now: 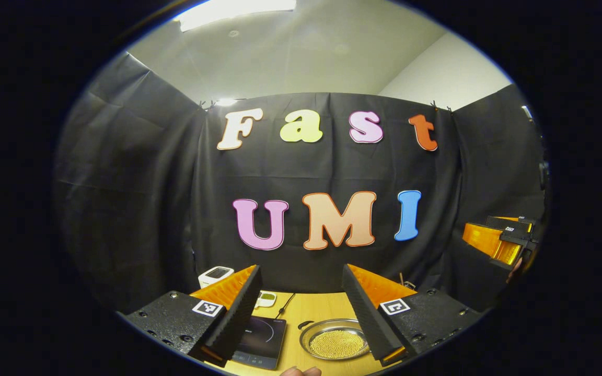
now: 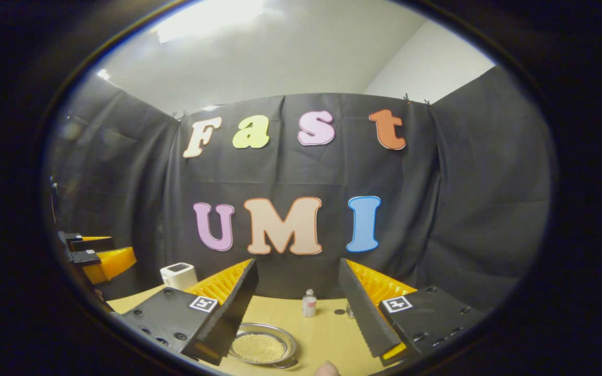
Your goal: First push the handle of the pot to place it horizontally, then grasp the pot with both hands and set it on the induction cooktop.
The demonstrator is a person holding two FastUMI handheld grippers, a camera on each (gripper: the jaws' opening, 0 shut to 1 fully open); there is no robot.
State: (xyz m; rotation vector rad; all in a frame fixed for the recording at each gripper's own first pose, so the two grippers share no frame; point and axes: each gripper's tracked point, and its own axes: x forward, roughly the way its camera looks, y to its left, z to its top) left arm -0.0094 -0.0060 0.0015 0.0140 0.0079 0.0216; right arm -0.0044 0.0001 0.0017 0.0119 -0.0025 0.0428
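Both tools are held up high over the wooden table (image 1: 316,308), facing the black cloth wall. In the left gripper view, the left gripper (image 1: 301,313) has its fingers spread wide apart with nothing between them. Down in that gap sits the pot (image 1: 335,339), a shallow metal pan with small golden beads across its bottom, close by the inner edge of the right-hand finger. Its dark handle pokes out from the rim on the far-left side, though I cannot tell its exact angle. Just beside the pot, partly under the left-hand finger, lies the induction cooktop (image 1: 262,339), dark and flat, apart from the pot. Beyond the left-hand finger stands a small white device (image 1: 216,274). Far off at the right edge, the other tool floats in the air. Over to the right gripper view: the right gripper (image 2: 298,313) is also parted wide and empty. Here the pot (image 2: 263,345) sits low beside the inner edge of the left-hand finger, with a little bottle (image 2: 309,303) standing farther off in the gap. The left gripper hangs in the air at the far left edge.
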